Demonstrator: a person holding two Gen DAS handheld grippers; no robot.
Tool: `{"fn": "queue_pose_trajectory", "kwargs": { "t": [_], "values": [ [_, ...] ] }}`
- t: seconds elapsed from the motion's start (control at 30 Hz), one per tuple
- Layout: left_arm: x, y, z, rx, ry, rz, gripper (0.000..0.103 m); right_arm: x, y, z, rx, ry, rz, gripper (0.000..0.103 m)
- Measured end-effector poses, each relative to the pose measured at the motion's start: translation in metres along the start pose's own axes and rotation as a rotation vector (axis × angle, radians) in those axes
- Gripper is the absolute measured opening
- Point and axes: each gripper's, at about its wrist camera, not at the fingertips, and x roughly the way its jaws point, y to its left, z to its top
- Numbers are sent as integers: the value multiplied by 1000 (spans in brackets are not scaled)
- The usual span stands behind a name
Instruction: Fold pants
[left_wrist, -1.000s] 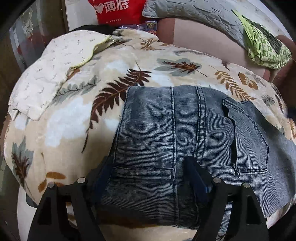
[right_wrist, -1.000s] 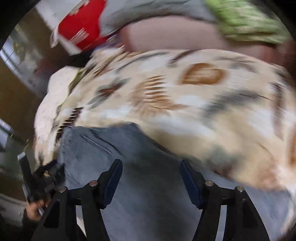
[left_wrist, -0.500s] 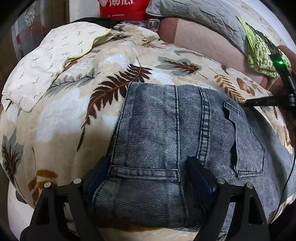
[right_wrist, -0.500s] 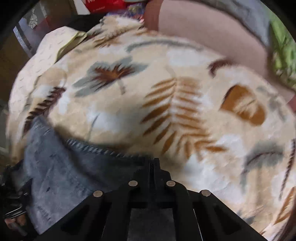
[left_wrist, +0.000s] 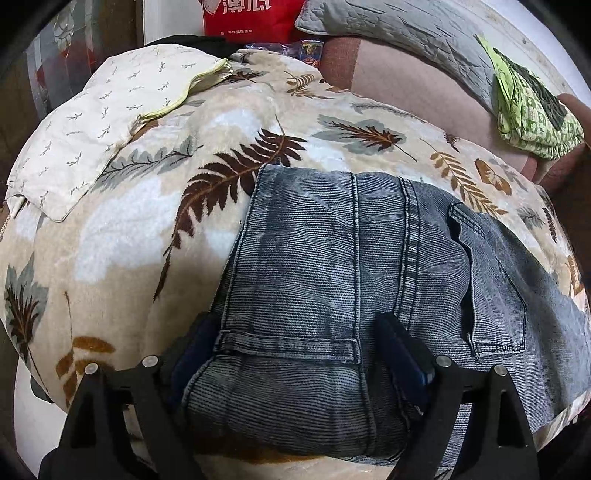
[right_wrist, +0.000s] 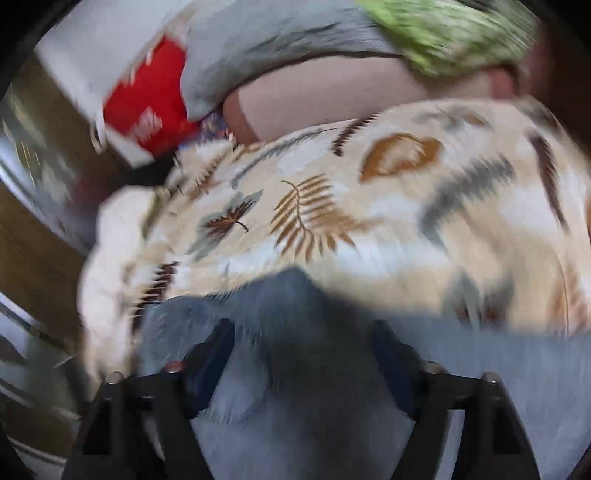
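Though blurred, right gripper (right_wrist: 303, 354) fingers just opened w/ pants (right_wrist: 295, 424) between; left gripper (left_wrist: 295, 350) fingers spread likewise.

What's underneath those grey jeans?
The jeans lie on a leaf-print blanket, which shows all around them. The blanket hides whatever is beneath it.

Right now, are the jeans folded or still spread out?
Folded. The jeans lie doubled in layers on the leaf-print blanket, hem and back pocket both on top.
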Motion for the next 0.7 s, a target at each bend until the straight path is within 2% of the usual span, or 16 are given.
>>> {"fn": "queue_pose_trajectory", "kwargs": {
  "t": [0.1, 0.17, 0.3, 0.33, 0.37, 0.4, 0.43, 0.5, 0.53, 0.57, 0.63, 0.7],
  "values": [
    [0, -1, 0, -6, -1, 11, 90, -35, -47, -39, 151, -6, 37, 80],
    [-1, -2, 0, -7, -4, 23, 90, -54, -79, -51, 235, -37, 48, 80],
    [-1, -4, -1, -12, -12, 39, 91, -91, -159, -71, 423, -143, -6, 79],
    [0, -4, -1, -11, -13, 43, 91, -90, -184, -76, 484, -141, -38, 80],
    [-1, -5, -1, -11, -16, 47, 92, -81, -213, -84, 585, -79, -80, 80],
    [-1, -5, -1, -12, -17, 51, 92, -77, -229, -90, 645, -61, -31, 77],
    [-1, -5, -1, -12, -17, 52, 92, -86, -234, -91, 662, -104, 38, 77],
    [-2, -6, -1, -14, -17, 58, 92, -102, -225, -85, 599, -140, 100, 77],
    [-4, -7, 0, -16, -19, 66, 92, -116, -217, -80, 540, -197, 115, 77],
    [-7, -9, 0, -14, -27, 79, 92, -122, -215, -76, 525, -218, 111, 77],
    [-15, -14, 1, 1, -50, 100, 92, -125, -218, -64, 519, -221, 145, 77],
    [-28, -18, 2, 1, -78, 91, 92, -123, -229, -51, 541, -223, 135, 77]
  ]
}}
